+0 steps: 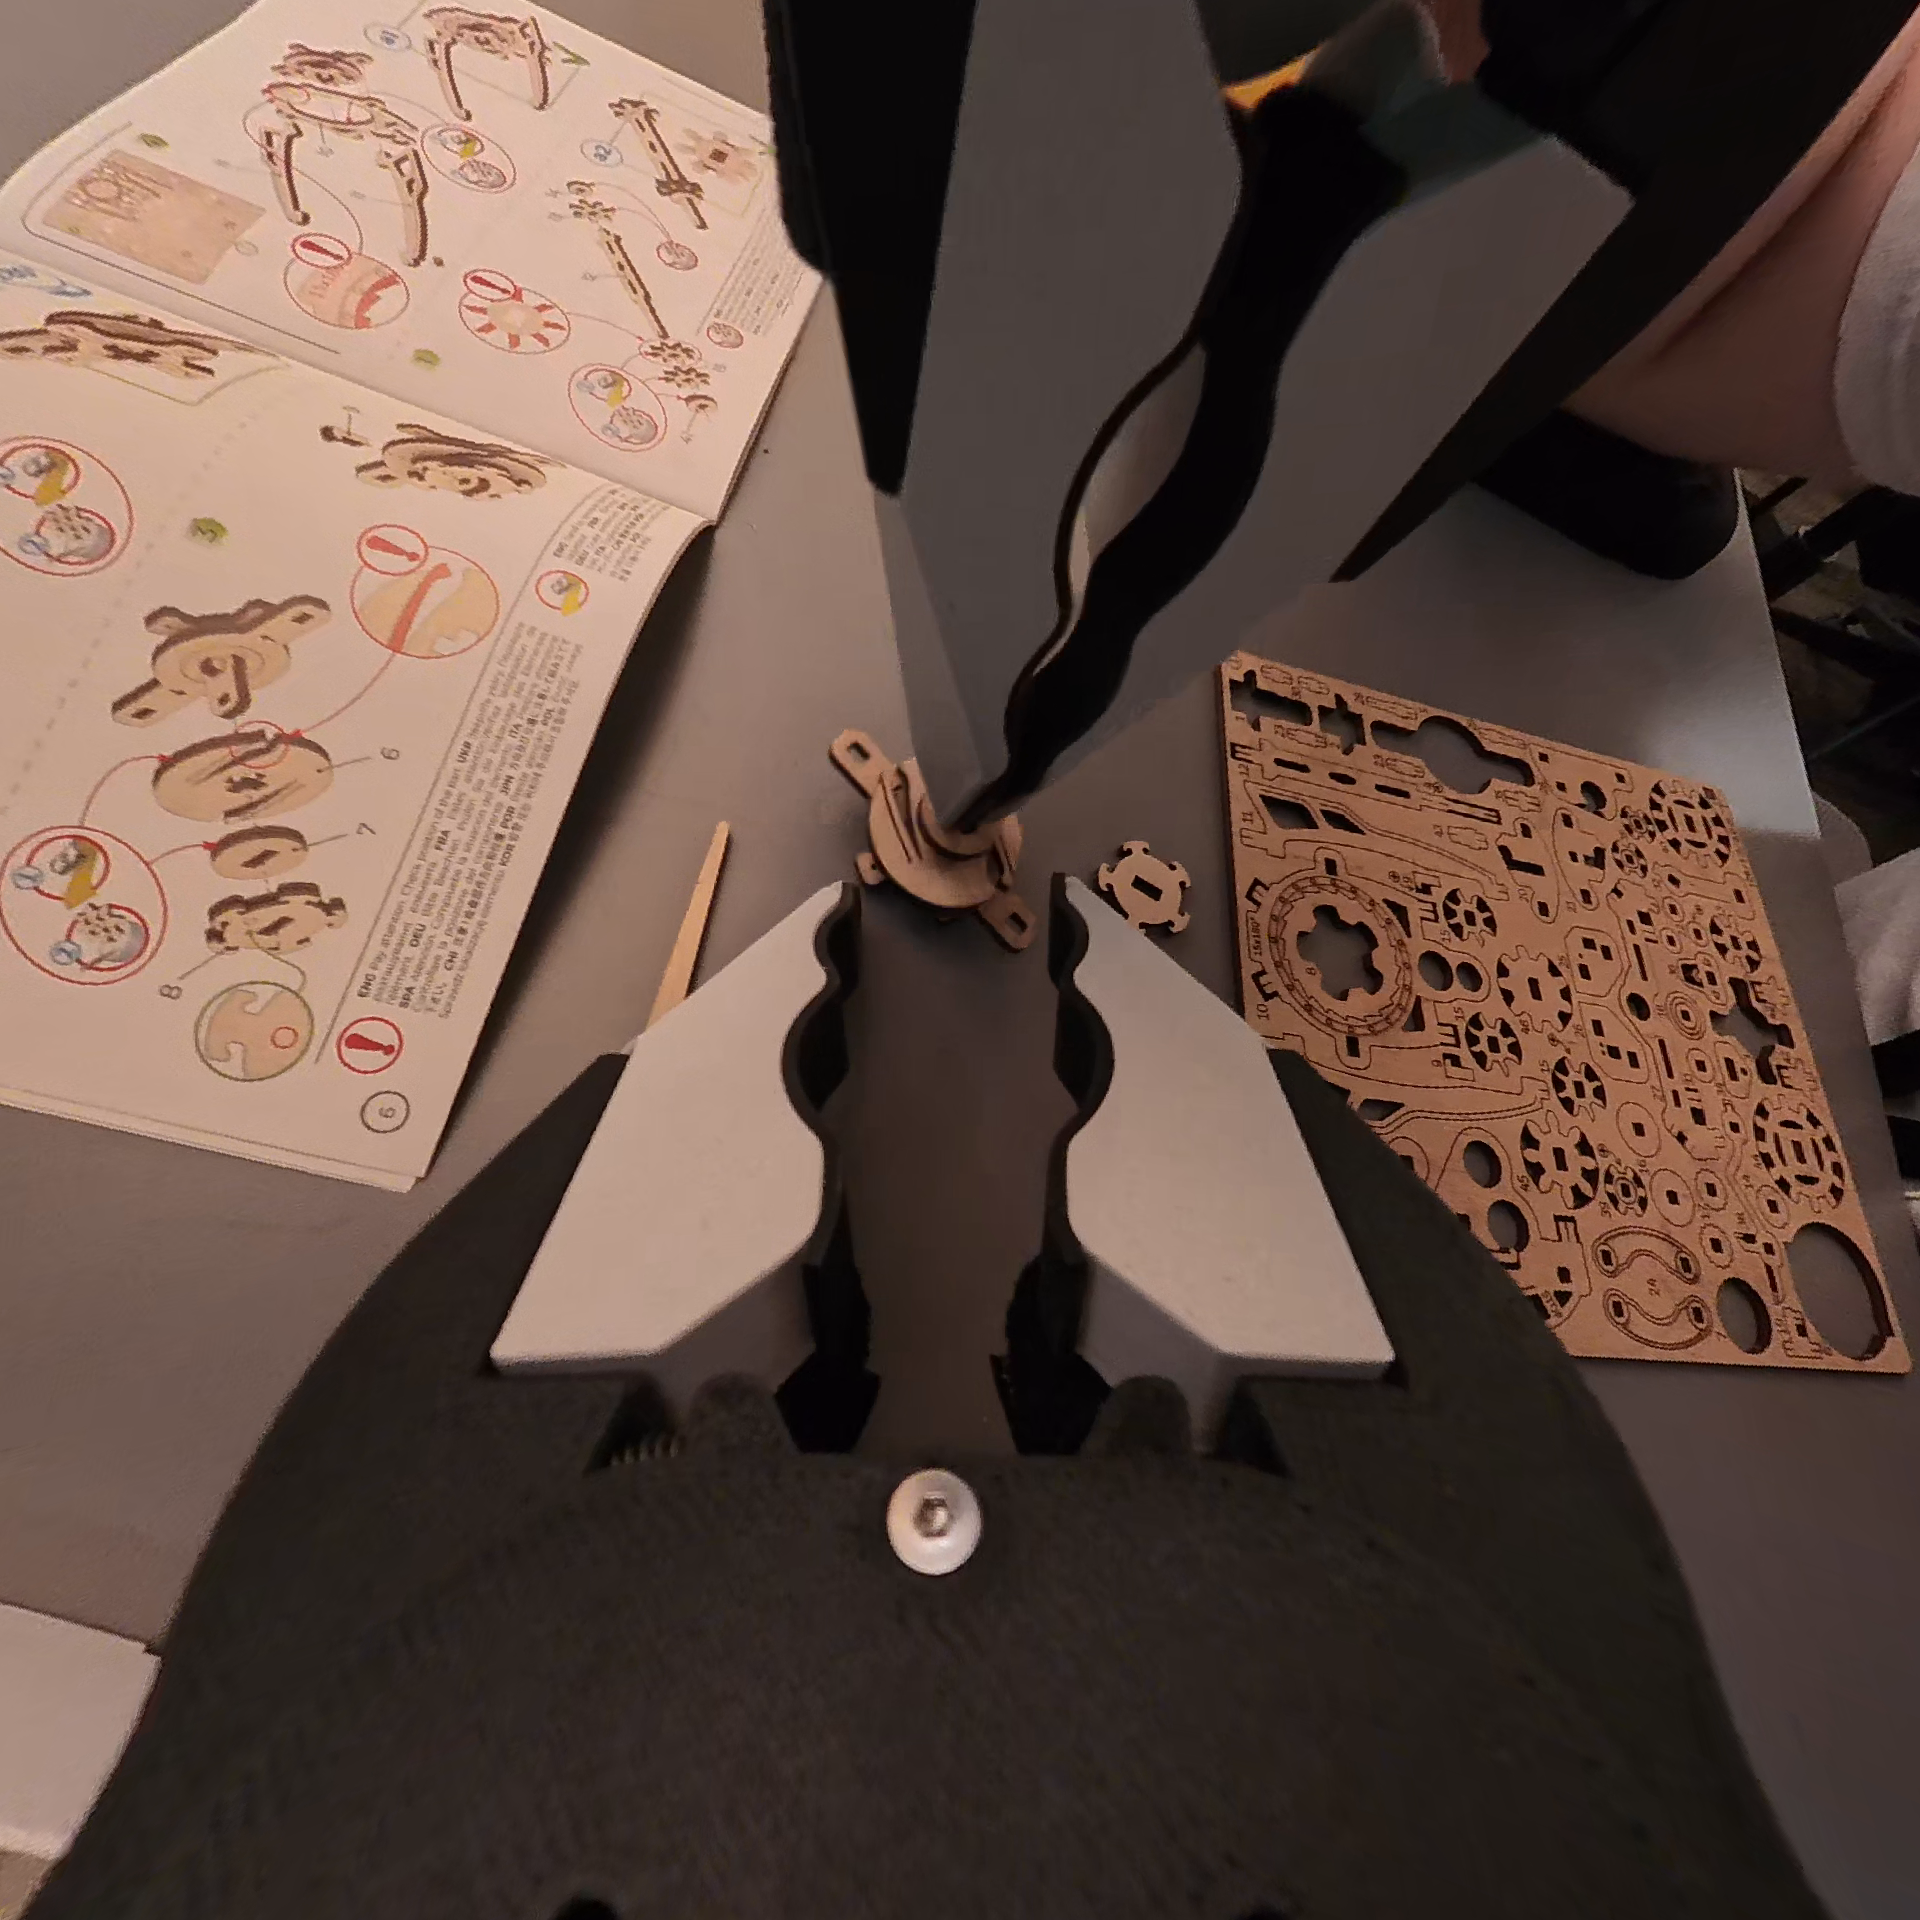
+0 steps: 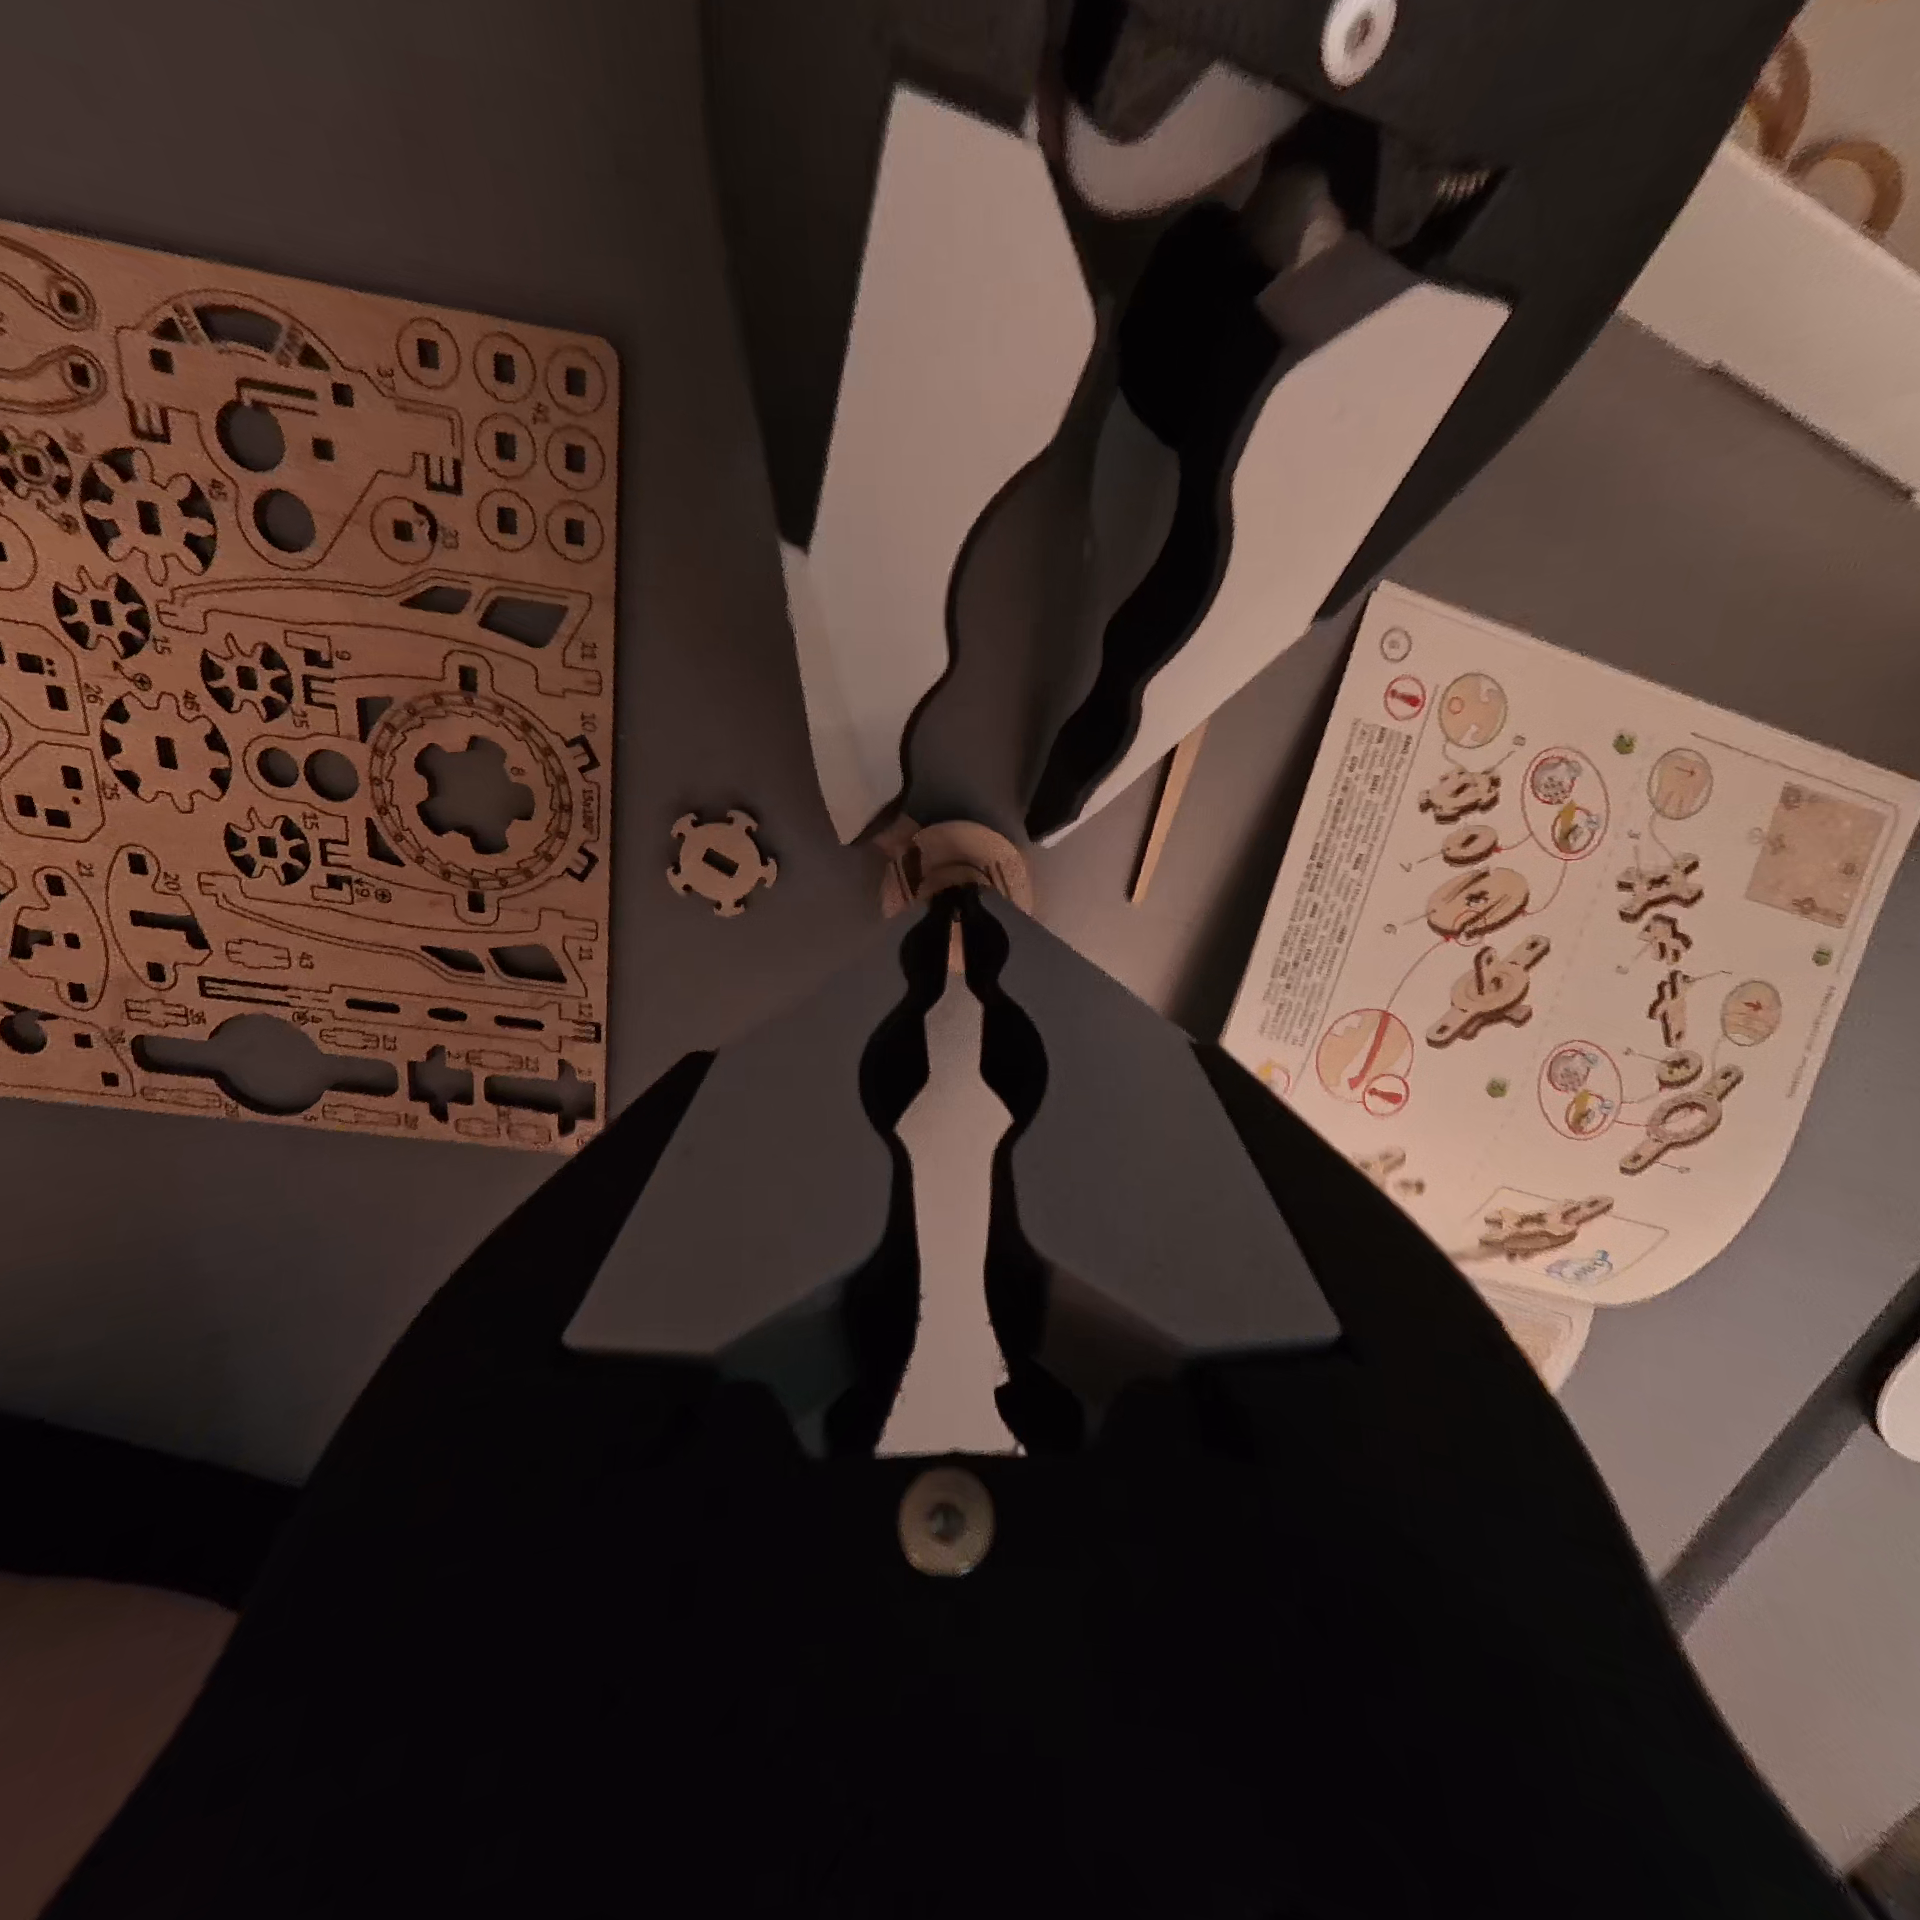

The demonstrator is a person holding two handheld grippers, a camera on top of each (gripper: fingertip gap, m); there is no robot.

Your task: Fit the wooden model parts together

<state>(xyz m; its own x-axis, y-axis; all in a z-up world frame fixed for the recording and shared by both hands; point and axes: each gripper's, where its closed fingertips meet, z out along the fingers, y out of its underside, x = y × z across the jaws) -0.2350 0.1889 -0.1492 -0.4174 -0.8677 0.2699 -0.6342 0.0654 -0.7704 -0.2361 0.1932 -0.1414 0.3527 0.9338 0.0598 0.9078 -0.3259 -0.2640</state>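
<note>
On the grey table [image 1: 644, 1299] sits a small wooden assembly [image 1: 935, 847]: a round disc with flat arms sticking out at its sides. In the left wrist view it lies just beyond the tips of the left gripper [image 1: 954, 894], whose jaws are spread wide with nothing between them. The assembly's near edge falls in the gap at those tips, but whether the fingers touch it cannot be told.

The right gripper [image 1: 961, 826] comes down from the far side, jaws pressed together on the middle of the assembly. In the right wrist view the tips of the right gripper [image 2: 956, 909] close on a thin upright piece at the disc's centre, and the assembly [image 2: 951, 868] is mostly hidden behind them. There the left gripper [image 2: 961, 821] shows beyond it, its tips flanking the disc.

A loose gear [image 1: 1143, 888] with a slot in its middle lies flat just right of the assembly, apart from it. Farther right lies the part sheet [image 1: 1558, 1018], a flat laser-cut panel with many pieces already punched out. A thin wooden stick [image 1: 691, 920] lies left of the assembly, near the booklet's edge. The open booklet [image 1: 312, 623] of drawn assembly steps covers the left and far-left of the table. A person's leg [image 1: 1714, 343] shows at the far right, past the table edge.
</note>
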